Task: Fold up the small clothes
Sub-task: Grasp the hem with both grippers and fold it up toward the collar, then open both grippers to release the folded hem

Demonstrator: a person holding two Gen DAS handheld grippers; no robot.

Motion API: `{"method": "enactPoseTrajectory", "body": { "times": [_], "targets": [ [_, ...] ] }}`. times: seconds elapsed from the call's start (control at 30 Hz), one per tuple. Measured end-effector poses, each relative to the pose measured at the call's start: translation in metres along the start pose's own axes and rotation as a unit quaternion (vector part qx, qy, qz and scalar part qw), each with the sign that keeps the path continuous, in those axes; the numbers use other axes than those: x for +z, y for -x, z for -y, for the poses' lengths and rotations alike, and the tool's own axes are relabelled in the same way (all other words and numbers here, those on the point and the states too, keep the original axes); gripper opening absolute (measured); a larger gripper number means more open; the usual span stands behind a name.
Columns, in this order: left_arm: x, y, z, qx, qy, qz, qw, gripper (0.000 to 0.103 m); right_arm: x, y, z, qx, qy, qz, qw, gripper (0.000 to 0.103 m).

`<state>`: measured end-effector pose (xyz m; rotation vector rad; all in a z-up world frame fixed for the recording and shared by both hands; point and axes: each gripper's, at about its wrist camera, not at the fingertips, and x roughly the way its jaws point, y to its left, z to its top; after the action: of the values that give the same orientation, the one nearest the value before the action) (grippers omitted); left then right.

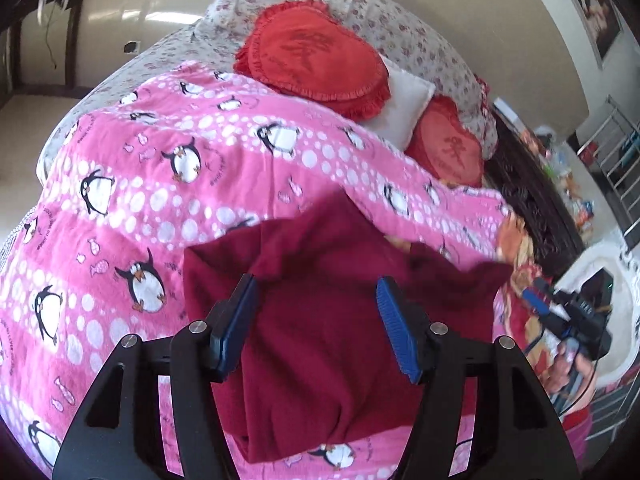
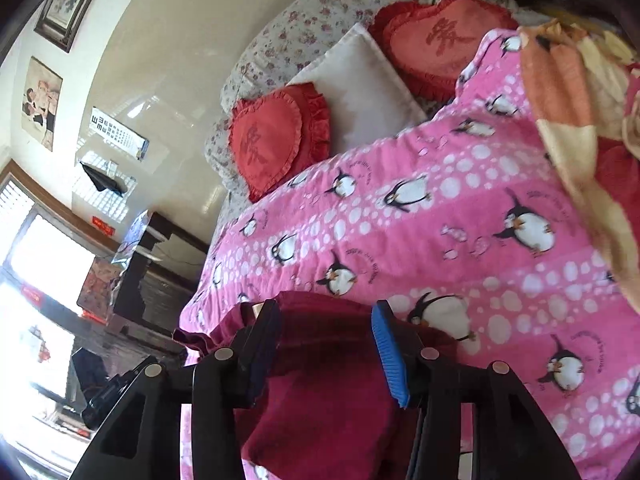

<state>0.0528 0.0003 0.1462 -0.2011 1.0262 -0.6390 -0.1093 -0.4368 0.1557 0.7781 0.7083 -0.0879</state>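
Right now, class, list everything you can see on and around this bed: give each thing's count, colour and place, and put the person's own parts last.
garment: one, dark red, lying on the blanket below both grippers
blanket: one, pink with penguins and white dots, spread over the bed
heart cushions: two, red with frills, near the head of the bed
square pillow: one, white, between the heart cushions
floral bedding: white with small red flowers, at the head of the bed
patterned cloth: one, orange and cream, at the bed's right edge
wall pictures: two, left wall
left gripper: black, blue pads, open
right gripper: black, blue pads, open
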Motion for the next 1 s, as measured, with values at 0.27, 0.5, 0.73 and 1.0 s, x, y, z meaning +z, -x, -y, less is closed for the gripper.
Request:
{"method": "enactPoseTrajectory", "body": {
  "times": [0.27, 0.5, 0.73, 1.0],
  "targets": [
    [-0.055, -0.019, -0.017, 0.009, 0.03, -0.057, 0.9979, 0.061, -0.064, -0.009, -0.006, -0.021, 0.066, -0.081, 0.994, 0.046],
    [-0.091, -0.01, -0.035, 0.011, 0.055, -0.07, 0.996, 0.061, -0.121, -0.032, -0.009, -0.007, 0.104, -0.125, 0.987, 0.04],
    [-0.105, 0.003, -0.035, 0.005, 0.05, -0.062, 0.9968, 0.061, -0.136, -0.011, -0.021, 0.021, 0.134, -0.117, 0.984, 0.006],
    [-0.113, -0.002, -0.03, 0.014, 0.018, -0.056, 0.9982, 0.061, -0.161, -0.02, 0.023, -0.024, 0.096, -0.166, 0.981, 0.005]
  ]
}}
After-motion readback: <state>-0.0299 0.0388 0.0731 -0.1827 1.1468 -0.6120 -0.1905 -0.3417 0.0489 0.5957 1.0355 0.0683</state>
